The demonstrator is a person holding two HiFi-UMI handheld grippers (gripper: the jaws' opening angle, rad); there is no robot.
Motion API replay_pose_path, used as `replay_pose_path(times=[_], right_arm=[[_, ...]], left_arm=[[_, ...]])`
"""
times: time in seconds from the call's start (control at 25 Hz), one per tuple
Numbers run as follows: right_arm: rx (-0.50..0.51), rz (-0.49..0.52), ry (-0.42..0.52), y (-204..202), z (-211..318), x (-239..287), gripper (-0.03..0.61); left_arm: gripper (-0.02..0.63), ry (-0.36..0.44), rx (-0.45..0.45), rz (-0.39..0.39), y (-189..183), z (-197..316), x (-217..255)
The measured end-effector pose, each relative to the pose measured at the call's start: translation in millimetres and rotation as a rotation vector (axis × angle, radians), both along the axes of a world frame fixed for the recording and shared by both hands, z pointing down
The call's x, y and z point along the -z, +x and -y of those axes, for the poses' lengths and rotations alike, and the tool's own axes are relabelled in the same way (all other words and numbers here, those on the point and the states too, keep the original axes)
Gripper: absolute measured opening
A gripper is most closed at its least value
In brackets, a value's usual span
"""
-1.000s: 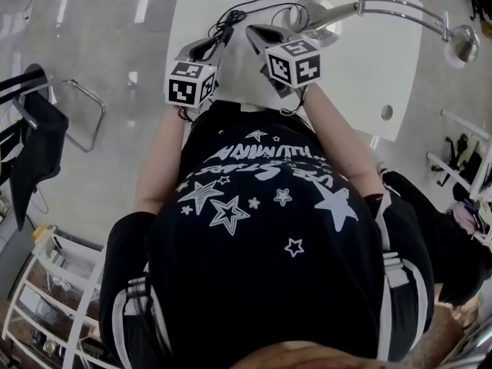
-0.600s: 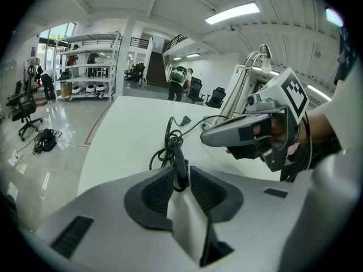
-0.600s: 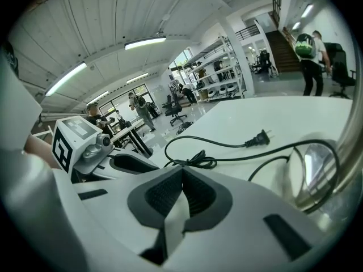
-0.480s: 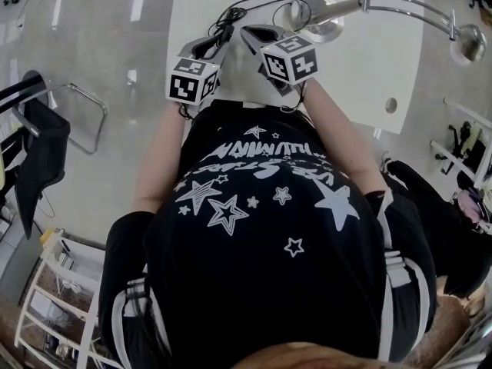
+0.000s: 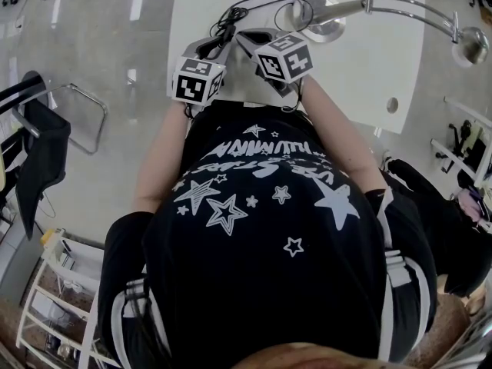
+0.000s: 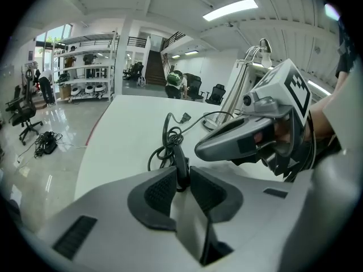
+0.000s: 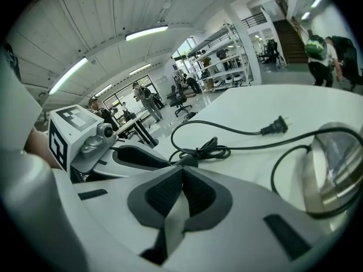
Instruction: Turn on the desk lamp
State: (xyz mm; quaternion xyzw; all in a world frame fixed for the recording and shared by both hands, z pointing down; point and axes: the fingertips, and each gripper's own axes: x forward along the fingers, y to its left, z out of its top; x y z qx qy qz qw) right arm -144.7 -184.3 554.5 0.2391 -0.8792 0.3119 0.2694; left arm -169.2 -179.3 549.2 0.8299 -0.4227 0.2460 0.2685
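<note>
**Head view: both grippers at the lamp cord, plug loose on the table**

The person leans over a white table (image 5: 369,68). The chrome lamp (image 5: 321,15) stands at the table's far side, its round base just beyond the grippers. Its arm reaches off to the right and ends in the head (image 5: 470,46). The black cord (image 7: 207,151) lies in a loose tangle near the base. Its plug (image 7: 277,124) rests on the tabletop with the prongs free.

In the left gripper view, the left gripper (image 6: 181,173) has its jaws drawn nearly together on a thicker black stretch of the cord. That stretch sits right at the pad tips and touches both. In the right gripper view, the right gripper (image 7: 182,171) holds nothing. Its jaws are closed pad against pad, with the tips just short of that same thick stretch. The two grippers lie side by side over the table's near edge with their noses close together, the right one nearer the lamp base.

As for writing, the cubes (image 5: 283,58) carry black-and-white square markers. The black shirt (image 5: 261,237) shows white stars and a line of white lettering across the chest. It is upside down to the camera and too warped for me to read with any surety.
</note>
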Motion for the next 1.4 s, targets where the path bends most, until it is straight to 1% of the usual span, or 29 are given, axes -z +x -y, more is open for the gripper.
replay_pose_path(times=[0.28,0.76,1.0,1.16,1.4], right_arm=[[-0.002,0.001,-0.024,-6,-2,-7,0.005],[0.01,-0.011,-0.026,-7,2,-12,0.005],[0.015,-0.014,-0.036,-8,3,-11,0.005],[0.0,-0.023,-0.037,-7,7,-13,0.005],[0.0,-0.02,-0.042,-7,9,-13,0.005]], left_arm=[[0.08,0.001,-0.011,-0.007,2,1,0],[0.077,-0.014,-0.05,-0.028,3,1,-2],[0.077,-0.016,-0.051,-0.03,3,2,-1],[0.075,-0.019,-0.056,-0.034,5,3,-1],[0.075,-0.02,-0.042,-0.047,5,5,-2]])
